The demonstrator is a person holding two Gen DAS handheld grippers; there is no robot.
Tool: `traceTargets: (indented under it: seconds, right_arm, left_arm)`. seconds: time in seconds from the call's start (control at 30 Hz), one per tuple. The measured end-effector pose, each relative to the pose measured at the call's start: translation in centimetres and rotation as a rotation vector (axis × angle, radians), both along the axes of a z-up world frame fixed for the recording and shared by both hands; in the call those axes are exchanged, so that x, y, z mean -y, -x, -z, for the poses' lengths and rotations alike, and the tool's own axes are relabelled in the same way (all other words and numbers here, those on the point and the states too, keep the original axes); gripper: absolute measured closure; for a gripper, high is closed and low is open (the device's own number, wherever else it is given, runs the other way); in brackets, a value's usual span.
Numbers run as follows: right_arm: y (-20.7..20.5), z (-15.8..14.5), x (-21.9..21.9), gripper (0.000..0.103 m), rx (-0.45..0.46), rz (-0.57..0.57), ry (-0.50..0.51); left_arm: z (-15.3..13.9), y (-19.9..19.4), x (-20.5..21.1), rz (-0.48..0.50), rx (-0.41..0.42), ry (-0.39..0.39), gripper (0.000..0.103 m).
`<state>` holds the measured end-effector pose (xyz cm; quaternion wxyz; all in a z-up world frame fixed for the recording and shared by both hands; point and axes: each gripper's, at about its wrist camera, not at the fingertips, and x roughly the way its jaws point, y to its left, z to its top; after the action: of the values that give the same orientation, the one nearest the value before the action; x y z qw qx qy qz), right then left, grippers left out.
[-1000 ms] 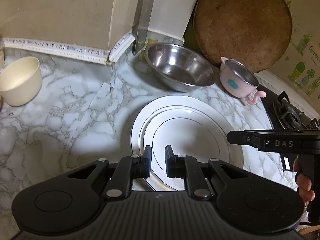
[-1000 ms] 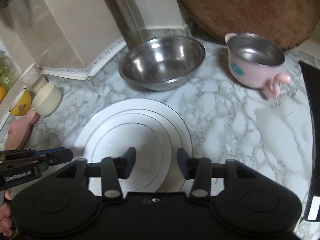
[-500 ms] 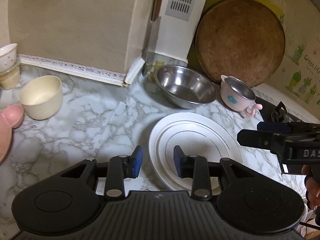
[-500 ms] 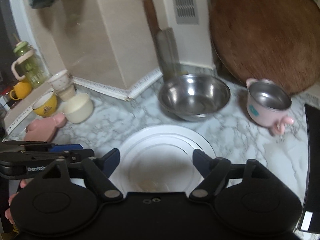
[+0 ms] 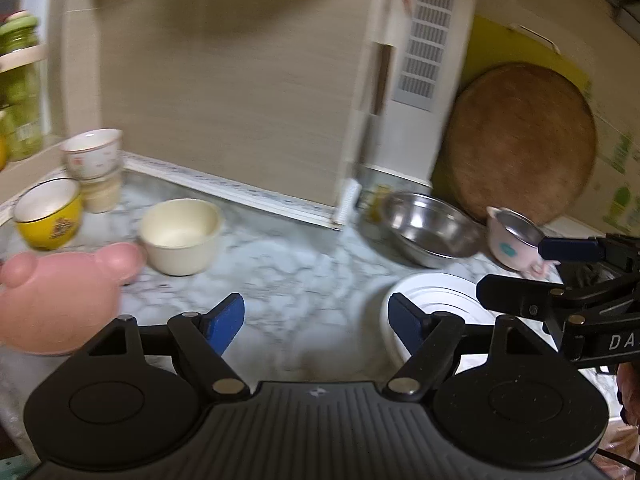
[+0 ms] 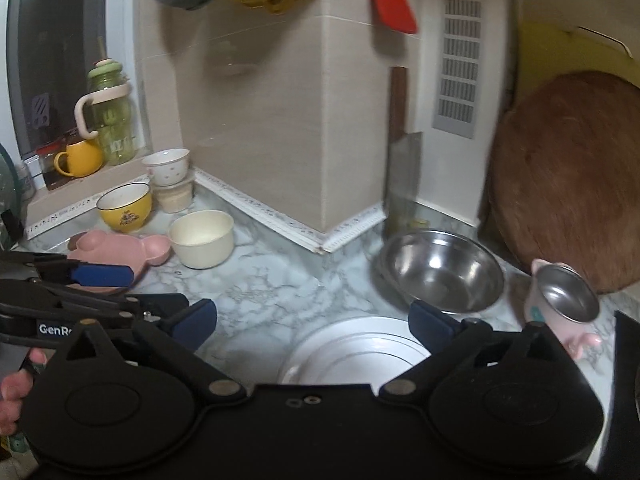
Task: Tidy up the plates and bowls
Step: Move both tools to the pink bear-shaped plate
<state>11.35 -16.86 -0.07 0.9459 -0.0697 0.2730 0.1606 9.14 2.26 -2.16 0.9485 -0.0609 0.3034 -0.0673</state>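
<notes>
We read "DA", cut off, on the black right gripper (image 5: 560,268). The black left gripper (image 6: 116,292) shows "GenR", also cut off.

Counted on the marble counter: one stack of white round plates (image 6: 356,350), near; one steel bowl (image 6: 440,272); one pink steel-lined cup (image 6: 560,304), right; four small bowls, far left; one pink bear-shaped plate (image 6: 116,250).
</notes>
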Motion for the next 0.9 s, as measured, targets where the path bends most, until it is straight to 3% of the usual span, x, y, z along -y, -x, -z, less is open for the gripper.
traceTargets:
  seconds: [0.1, 0.23, 0.33, 0.73, 0.9]
  right_arm:
    - [-0.3, 0.0, -2.1, 0.000, -0.013, -0.054, -0.043]
    - [-0.2, 0.1, -5.4, 0.000, 0.056, -0.101, -0.034]
    - [-0.9, 0.6, -7.3, 0.000, 0.017, -0.121, -0.061]
    - [-4.0, 4.6, -18.3, 0.000, 0.033, -0.229, 0.165]
    - [-6.9, 6.5, -21.3, 0.001, -0.033, -0.249, 0.154]
  left_arm:
    - [0.2, 0.7, -2.4, -0.053, 0.013, 0.001, 0.024]
    - [0.5, 1.4, -5.3, -0.116, 0.021, -0.013, 0.024]
    - [0.3, 1.9, -7.4, -0.153, 0.030, -0.024, 0.024]
    - [2.4, 0.8, -17.5, -0.311, -0.029, -0.071, 0.024]
    - [4.7, -0.9, -21.9, -0.388, -0.091, -0.073, 0.024]
